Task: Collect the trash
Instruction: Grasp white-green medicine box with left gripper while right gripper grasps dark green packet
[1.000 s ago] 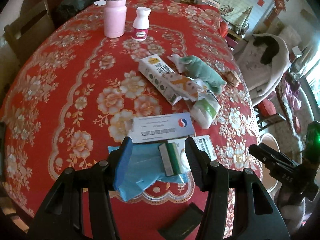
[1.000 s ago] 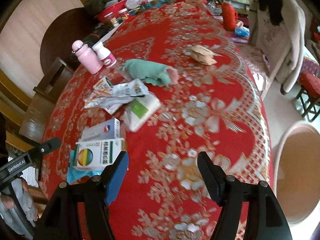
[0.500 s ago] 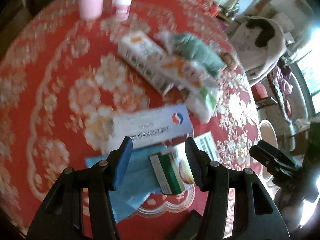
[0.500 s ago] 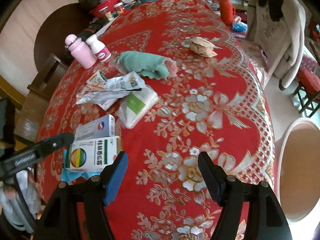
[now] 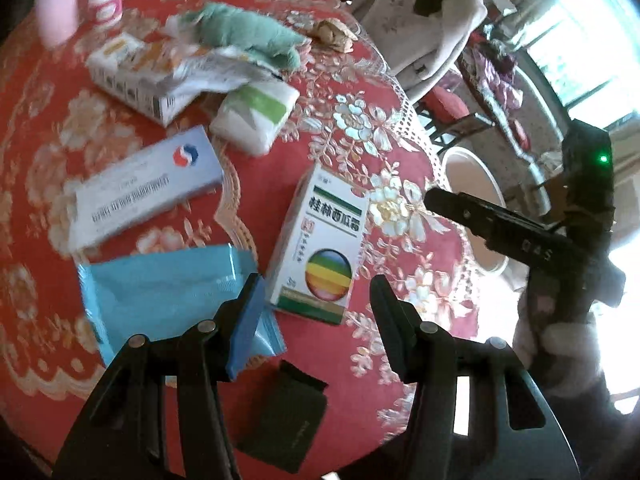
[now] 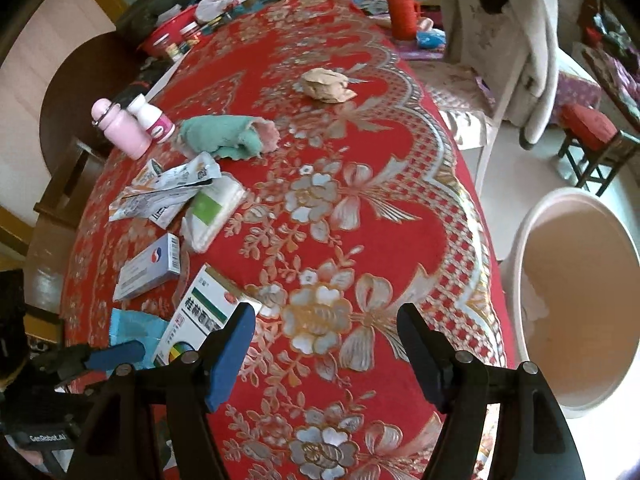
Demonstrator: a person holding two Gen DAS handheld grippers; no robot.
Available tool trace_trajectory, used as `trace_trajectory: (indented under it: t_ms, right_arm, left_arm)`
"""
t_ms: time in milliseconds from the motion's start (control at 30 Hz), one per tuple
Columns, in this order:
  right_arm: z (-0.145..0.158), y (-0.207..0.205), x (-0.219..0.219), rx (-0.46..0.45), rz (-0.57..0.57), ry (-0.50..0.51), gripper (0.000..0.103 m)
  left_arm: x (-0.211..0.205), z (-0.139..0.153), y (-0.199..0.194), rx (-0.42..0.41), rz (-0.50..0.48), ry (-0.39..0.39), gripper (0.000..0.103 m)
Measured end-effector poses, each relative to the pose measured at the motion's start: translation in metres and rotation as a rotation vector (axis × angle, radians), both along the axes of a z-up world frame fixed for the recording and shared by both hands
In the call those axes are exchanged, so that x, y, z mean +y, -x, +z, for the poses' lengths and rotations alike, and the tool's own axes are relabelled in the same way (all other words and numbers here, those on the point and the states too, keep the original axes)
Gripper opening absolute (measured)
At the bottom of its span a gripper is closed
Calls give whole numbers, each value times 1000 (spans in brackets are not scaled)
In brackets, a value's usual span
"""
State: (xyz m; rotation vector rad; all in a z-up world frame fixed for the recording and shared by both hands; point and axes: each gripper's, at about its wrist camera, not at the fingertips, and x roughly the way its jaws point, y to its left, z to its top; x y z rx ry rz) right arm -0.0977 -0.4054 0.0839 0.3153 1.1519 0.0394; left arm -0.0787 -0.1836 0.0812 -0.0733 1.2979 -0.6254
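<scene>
Through the left wrist view I look down on the near edge of the tabletop (image 5: 248,184), covered in a red flowered cloth. My left gripper (image 5: 316,296) has its jaws partly open with nothing pressed between them; the white box with the rainbow ball (image 5: 320,240) lies flat just past the tips, slightly toward the left finger, and I cannot tell whether that finger touches it. A light blue wrapper (image 5: 160,292) lies under and to the left of the left finger. Farther off sit a white-and-blue box (image 5: 148,192), a white pack with a green patch (image 5: 256,112), a long white carton (image 5: 136,80) with a crumpled foil packet (image 5: 216,72) over it, and a green cloth (image 5: 248,36), all somewhat blurred. A dark flat wallet-like thing (image 5: 280,420) lies at the very near edge; only this view shows it. At right, my right gripper (image 5: 496,224) appears from the side.

The right wrist view shows my right gripper (image 6: 326,332) with jaws wide apart and empty above bare cloth, the rainbow-ball box (image 6: 204,312) just left of its left finger. Only here do I see the pinkish bin (image 6: 576,312) on the floor to the right of the table, well. It also gives the crumpled brown paper (image 6: 326,86) far across the table, the pink bottle (image 6: 120,128) and the small white bottle (image 6: 154,118) sharply. The blue pad of my left gripper (image 6: 116,354) pokes in at the lower left.
</scene>
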Motion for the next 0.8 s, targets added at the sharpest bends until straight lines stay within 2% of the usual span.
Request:
trace_trajectory:
  t_ms: [167, 367, 500, 567, 600, 667, 733, 800]
  right_arm:
    - [-6, 12, -5, 19, -28, -2, 72]
    - [-10, 32, -15, 36, -78, -2, 73]
    - [-13, 46, -21, 44, -118, -4, 73]
    - [-14, 52, -22, 49, -132, -5, 73]
    - [-15, 54, -21, 50, -135, -7, 73]
    - [-16, 58, -19, 52, -140, -11, 73]
    - [-16, 61, -14, 51, -135, -16, 73]
    - [-17, 62, -7, 50, -125, -23, 73]
  left_arm:
    - [-20, -2, -3, -46, -62, -34, 58]
    - [-52, -19, -8, -92, -144, -167, 58]
    - [-65, -32, -16, -89, -169, -229, 58]
    - [-67, -39, -20, -66, -167, -226, 56]
    - [-67, -41, -23, -55, -159, -217, 52]
    - [-62, -39, -28, -45, -136, -176, 51]
    - [-55, -33, -32, -38, -132, -150, 51]
    - [-45, -20, -32, -71, -133, -139, 51]
